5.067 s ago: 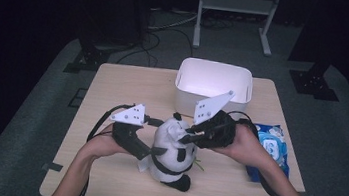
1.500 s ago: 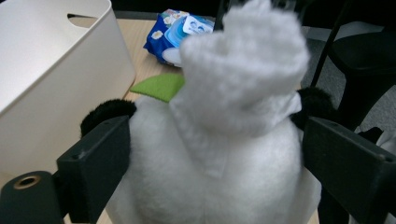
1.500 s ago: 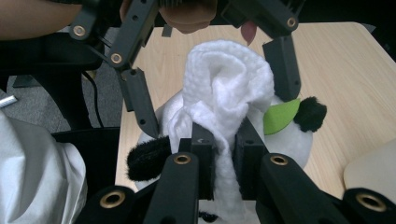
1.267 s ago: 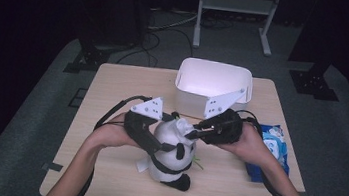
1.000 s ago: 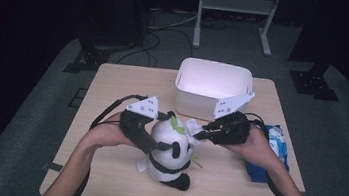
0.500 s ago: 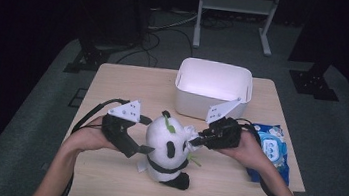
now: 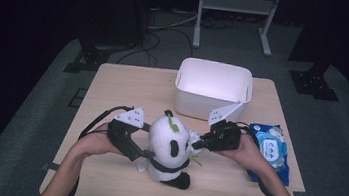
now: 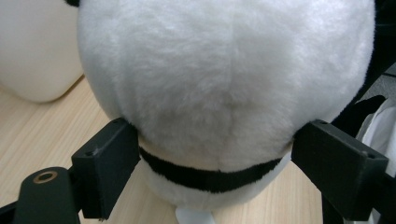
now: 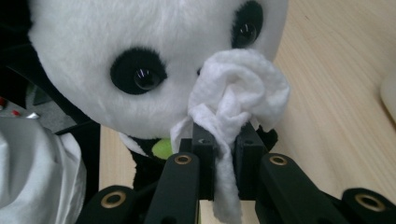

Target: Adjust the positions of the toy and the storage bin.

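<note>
1. White plush makes up the panda (image 7: 170, 148), which stands upright near the middle of the wooden worktop (image 7: 113, 85), in front of the white bin (image 7: 213, 87).
2. At the panda's left side the left gripper (image 7: 142, 150) has its jaws spread wide around the back of the head.
3. In the left gripper view the two black jaws sit at either side of the panda (image 8: 224, 84), level with the black band at its neck; each jaw touches or nearly touches the fur, and I cannot tell whether they press in.
4. At the panda's face the right gripper (image 7: 198, 144) has its jaws clenched on a white wipe (image 9: 236, 105).
5. In the right gripper view the wipe runs down between the two jaws, and its bunched end lies against the panda's nose, between and just below the black eye patches.
6. A tail of the wipe hangs below the jaws.
7. Beside the right hand (image 7: 248, 155), at the worktop's right edge, a blue wipe pack (image 7: 269, 150) lies flat.
8. Both hands rest low on the worktop, one on each side of the panda.
</note>
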`<control>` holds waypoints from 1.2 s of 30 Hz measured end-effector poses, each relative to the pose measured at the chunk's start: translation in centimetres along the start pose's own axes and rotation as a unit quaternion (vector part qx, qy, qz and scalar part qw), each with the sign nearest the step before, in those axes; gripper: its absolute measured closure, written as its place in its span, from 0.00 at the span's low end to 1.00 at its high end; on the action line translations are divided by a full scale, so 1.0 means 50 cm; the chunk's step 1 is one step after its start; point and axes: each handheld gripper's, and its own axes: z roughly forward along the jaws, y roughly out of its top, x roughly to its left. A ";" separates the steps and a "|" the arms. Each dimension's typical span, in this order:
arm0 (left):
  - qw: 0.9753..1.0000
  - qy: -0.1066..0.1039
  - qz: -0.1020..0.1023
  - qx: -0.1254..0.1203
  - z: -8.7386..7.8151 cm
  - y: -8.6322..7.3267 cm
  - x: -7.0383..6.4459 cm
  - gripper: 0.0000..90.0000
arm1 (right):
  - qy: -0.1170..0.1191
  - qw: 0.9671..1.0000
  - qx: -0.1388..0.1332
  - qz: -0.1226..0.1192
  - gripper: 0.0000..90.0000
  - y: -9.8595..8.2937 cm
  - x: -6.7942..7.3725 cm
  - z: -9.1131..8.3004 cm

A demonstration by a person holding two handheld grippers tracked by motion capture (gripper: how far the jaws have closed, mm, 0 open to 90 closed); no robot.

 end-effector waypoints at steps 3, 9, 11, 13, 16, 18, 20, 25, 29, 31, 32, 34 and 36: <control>1.000 -0.001 0.013 -0.006 0.010 0.013 -0.004 0.16 | 0.006 1.000 -0.004 0.004 0.91 -0.009 -0.002 -0.006; 1.000 -0.005 0.029 -0.006 0.036 0.038 -0.003 0.16 | 0.011 0.999 -0.037 0.018 0.92 -0.033 -0.005 -0.043; 0.999 -0.008 0.033 -0.005 0.049 0.047 -0.002 0.16 | 0.003 0.999 -0.037 0.017 0.92 -0.037 -0.002 -0.060; 0.999 -0.014 0.036 -0.007 0.062 0.053 -0.001 0.16 | -0.008 0.999 -0.034 0.015 0.92 -0.041 0.003 -0.075; 0.999 -0.022 0.036 -0.005 0.085 0.059 0.003 0.16 | -0.021 0.999 -0.036 0.014 0.92 -0.048 0.011 -0.101; 0.999 -0.026 0.037 0.003 0.101 0.061 0.003 0.16 | -0.025 0.999 -0.039 0.013 0.92 -0.049 0.015 -0.115; 0.999 -0.029 0.035 0.012 0.117 0.058 0.003 0.16 | -0.028 0.999 -0.044 0.012 0.92 -0.048 0.018 -0.124; 0.999 -0.029 0.018 0.018 0.115 0.034 0.013 0.16 | -0.041 0.999 -0.030 0.013 0.92 -0.044 0.013 -0.110; 0.999 -0.016 0.015 0.025 0.082 0.023 0.014 0.16 | -0.039 0.999 -0.032 0.015 0.92 -0.032 0.006 -0.095; 1.000 -0.009 0.013 0.019 0.057 0.018 0.013 0.16 | -0.041 0.999 -0.029 0.013 0.92 -0.022 0.007 -0.085; 1.000 -0.004 0.012 0.010 0.043 0.016 0.014 0.16 | -0.040 0.999 -0.028 0.010 0.92 -0.017 0.007 -0.081; 1.000 0.000 0.008 -0.009 0.013 0.015 0.012 0.16 | -0.041 0.999 -0.024 0.010 0.92 -0.008 0.007 -0.070; 1.000 0.004 0.008 -0.027 -0.013 0.018 0.008 0.16 | -0.035 0.999 -0.017 0.006 0.92 -0.001 0.008 -0.055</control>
